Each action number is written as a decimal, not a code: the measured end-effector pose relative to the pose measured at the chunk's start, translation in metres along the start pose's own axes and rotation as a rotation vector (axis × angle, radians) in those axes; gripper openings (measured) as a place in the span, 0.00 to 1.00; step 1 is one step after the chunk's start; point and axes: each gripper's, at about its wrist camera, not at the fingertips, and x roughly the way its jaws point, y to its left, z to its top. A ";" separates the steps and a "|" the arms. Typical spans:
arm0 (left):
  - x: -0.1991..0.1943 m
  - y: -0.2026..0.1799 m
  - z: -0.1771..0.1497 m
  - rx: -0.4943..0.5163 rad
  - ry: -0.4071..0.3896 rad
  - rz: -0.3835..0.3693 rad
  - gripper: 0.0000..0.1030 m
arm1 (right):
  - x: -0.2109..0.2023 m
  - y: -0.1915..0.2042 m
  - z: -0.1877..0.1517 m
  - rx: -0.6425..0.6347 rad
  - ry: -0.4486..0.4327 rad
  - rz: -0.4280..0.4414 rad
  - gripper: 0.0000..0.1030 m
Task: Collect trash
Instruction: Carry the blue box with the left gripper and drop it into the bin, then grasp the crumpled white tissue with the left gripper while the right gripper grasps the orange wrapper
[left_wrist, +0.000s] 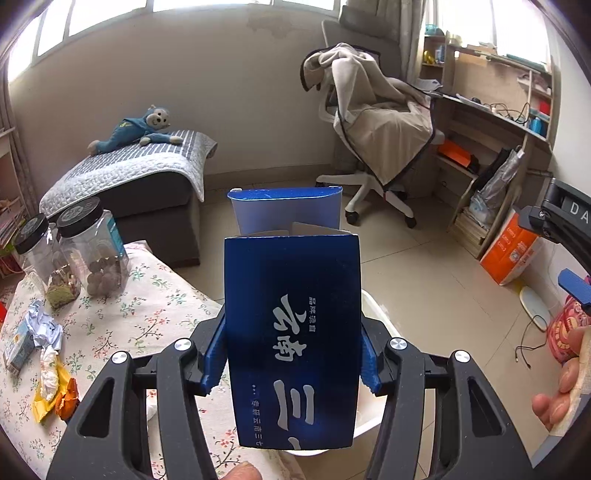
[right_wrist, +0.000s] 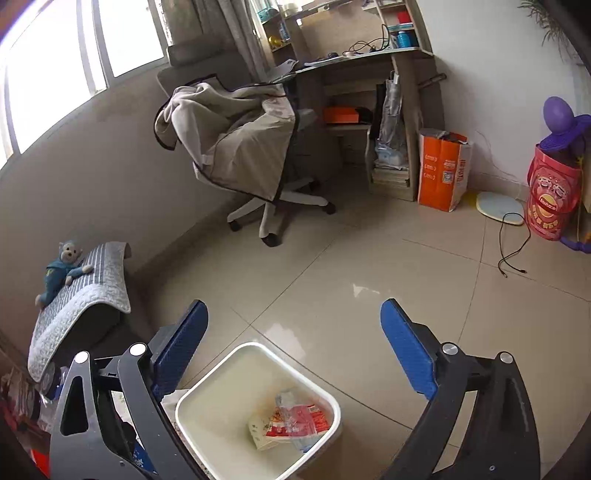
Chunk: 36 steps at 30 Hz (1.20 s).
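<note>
My left gripper (left_wrist: 291, 363) is shut on a blue carton (left_wrist: 291, 332) with white Chinese lettering and an open top flap, held upright above the white trash bin (left_wrist: 373, 424), whose rim shows behind it. In the right wrist view the white bin (right_wrist: 207, 387) stands on the floor below, with a red and clear wrapper (right_wrist: 295, 421) and a small carton inside. My right gripper (right_wrist: 295, 347) is open and empty above the bin. More trash lies on the floral table (left_wrist: 147, 317): crumpled foil (left_wrist: 44, 325), yellow and orange wrappers (left_wrist: 55, 398), a small carton (left_wrist: 18, 350).
Two clear jars with black lids (left_wrist: 88, 251) stand at the table's far left. A draped office chair (right_wrist: 243, 147), a desk with shelves (right_wrist: 369, 74), an orange bag (right_wrist: 443, 170), a red tub (right_wrist: 550, 192) and a loose cable (right_wrist: 513, 243) are across the tiled floor.
</note>
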 end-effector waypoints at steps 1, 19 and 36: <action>0.002 -0.005 0.002 0.007 0.002 -0.008 0.55 | 0.000 -0.006 0.003 0.008 -0.010 -0.013 0.90; -0.024 0.023 0.008 0.005 -0.051 0.102 0.87 | -0.024 0.032 -0.021 -0.191 -0.084 -0.079 0.93; -0.063 0.142 -0.015 -0.108 -0.076 0.383 0.93 | -0.064 0.145 -0.103 -0.532 -0.143 0.023 0.93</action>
